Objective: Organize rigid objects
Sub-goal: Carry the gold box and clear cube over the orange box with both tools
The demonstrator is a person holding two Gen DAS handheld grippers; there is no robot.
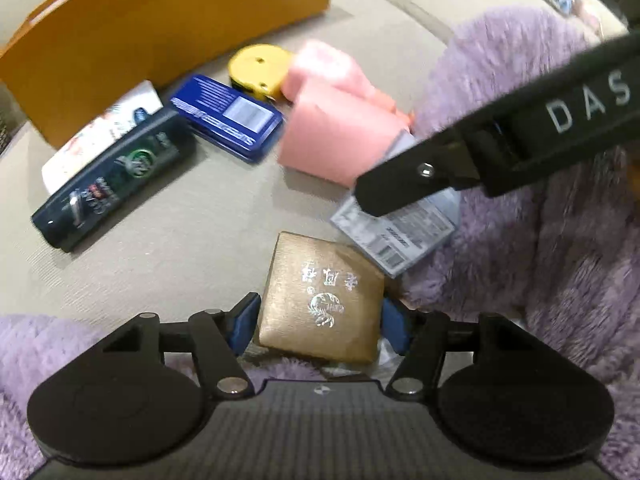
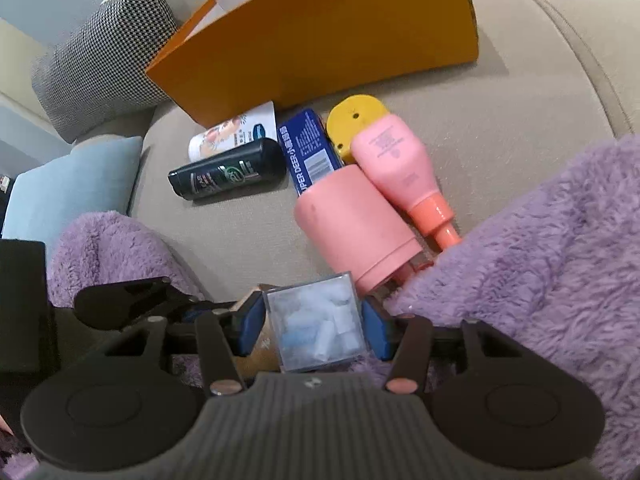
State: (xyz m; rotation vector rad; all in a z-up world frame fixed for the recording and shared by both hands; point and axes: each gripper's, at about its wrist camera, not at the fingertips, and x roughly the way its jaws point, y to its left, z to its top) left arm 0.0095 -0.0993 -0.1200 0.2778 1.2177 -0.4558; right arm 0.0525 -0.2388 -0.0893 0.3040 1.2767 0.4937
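Progress looks early to me: nothing that I can see has gone into the orange bag standing at the far side of the sofa, though its inside is hidden from both cameras. My left gripper has its blue pads against the two sides of a gold box, so I judge it clamped on that box, near me at the edge of the purple blanket. My right gripper is closed the same way on a clear plastic box with pale pieces inside; in the left view that box shows just beyond the gold one, under the right gripper's black finger. Left to sort, lying loose on the cushion in front of the bag: a black bottle at the left, a white packet partly under it, a blue box, a yellow disc, a pink bottle with an orange cap, and a pink cup lying on its side nearest me. So I count two items in hand and six waiting, with the bag as the likely place for them.
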